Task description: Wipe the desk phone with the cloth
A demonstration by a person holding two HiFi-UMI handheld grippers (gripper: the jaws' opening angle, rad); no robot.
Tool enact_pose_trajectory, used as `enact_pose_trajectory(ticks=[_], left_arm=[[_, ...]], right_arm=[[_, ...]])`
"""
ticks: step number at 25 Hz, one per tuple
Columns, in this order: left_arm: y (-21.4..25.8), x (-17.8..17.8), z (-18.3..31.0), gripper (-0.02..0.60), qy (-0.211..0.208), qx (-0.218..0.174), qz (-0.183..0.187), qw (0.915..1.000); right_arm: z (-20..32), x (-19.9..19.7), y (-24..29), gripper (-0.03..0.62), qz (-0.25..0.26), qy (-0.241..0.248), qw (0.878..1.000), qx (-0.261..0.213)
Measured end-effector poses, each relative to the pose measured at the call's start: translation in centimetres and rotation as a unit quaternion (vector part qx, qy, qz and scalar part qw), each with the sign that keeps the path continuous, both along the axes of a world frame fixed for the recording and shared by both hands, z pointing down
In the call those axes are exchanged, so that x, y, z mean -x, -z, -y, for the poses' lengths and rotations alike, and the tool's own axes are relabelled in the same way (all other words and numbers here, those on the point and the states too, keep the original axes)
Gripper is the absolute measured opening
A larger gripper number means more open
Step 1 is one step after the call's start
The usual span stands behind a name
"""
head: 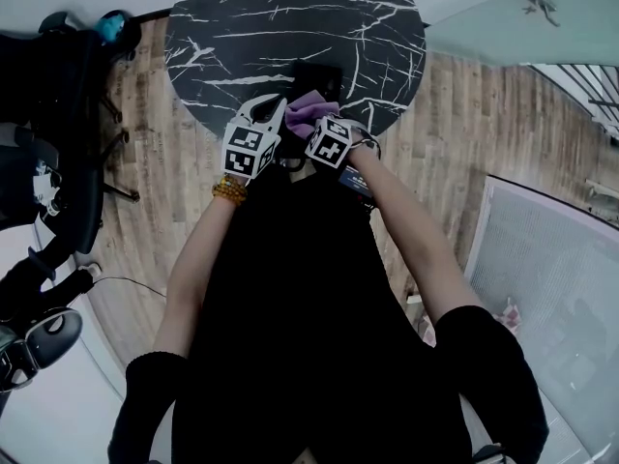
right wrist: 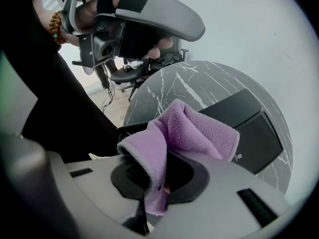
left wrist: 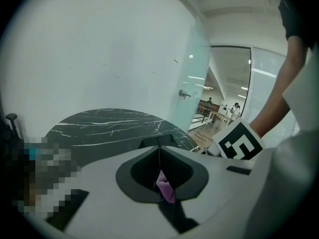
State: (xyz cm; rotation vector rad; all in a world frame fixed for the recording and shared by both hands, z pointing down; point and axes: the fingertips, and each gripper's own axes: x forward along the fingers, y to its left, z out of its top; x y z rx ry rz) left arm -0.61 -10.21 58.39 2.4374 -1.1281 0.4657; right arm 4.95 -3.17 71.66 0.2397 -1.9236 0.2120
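Person stands at a round black marble table [head: 242, 27] with both grippers raised close together over its near edge. The purple cloth [head: 308, 112] is stretched between them.

The left gripper [head: 271, 114] has its jaws pressed together, with a thin sliver of cloth [left wrist: 166, 185] pinched in the seam. The right gripper [head: 324, 129] is clamped on a bigger bunch. In the right gripper view the cloth [right wrist: 184, 133] folds up and over the jaws and hides their tips.

The phone [head: 317, 73] is a flat black unit sitting on the near part of the table, just past the cloth. In the right gripper view the phone [right wrist: 249, 128] lies right behind the cloth. I can't tell whether the cloth touches it. A black coiled cord [right wrist: 130, 128] runs at the table edge beside the cloth.

The left gripper also shows at the top of the right gripper view, held in the person's hand. There is a bead bracelet [head: 229, 191] on the left wrist.

A black office chair [head: 58, 114] stands to the person's left on the wood floor [head: 484, 124].
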Motion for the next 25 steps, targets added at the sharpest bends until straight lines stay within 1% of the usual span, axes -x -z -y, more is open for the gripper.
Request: enact_pose_trajectory(ticks=[8,14,16,20,23,25], left_arm=[[0.1,0.0,-0.2,0.018,0.003,-0.003,0.003,1.0],[0.1,0.2,-0.5,0.018,0.01,-0.006,0.005,0.9999],[0.2,0.2,-0.4,0.018,0.011,-0.007,0.005,0.9999],[0.5,0.6,-0.1,0.018,0.017,-0.01,0.003,0.9998],[0.5,0.7,-0.1,0.018,0.021,-0.011,0.002,0.9997],[0.5,0.8,0.0,0.018,0.021,-0.011,0.001,0.9997]], right_arm=[[-0.8,0.0,-0.3,0.057,-0.006,0.016,1.0,0.019],[-1.3,0.0,-0.4,0.057,0.003,0.013,1.0,0.027],[-1.4,0.0,-0.1,0.057,0.006,0.02,0.999,0.032],[-0.5,0.0,1.6,0.057,0.01,0.052,0.998,0.023],[2.0,0.1,4.4,0.058,0.039,0.045,0.998,0.01],[4.9,0.0,6.7,0.057,0.055,0.028,0.998,-0.019]])
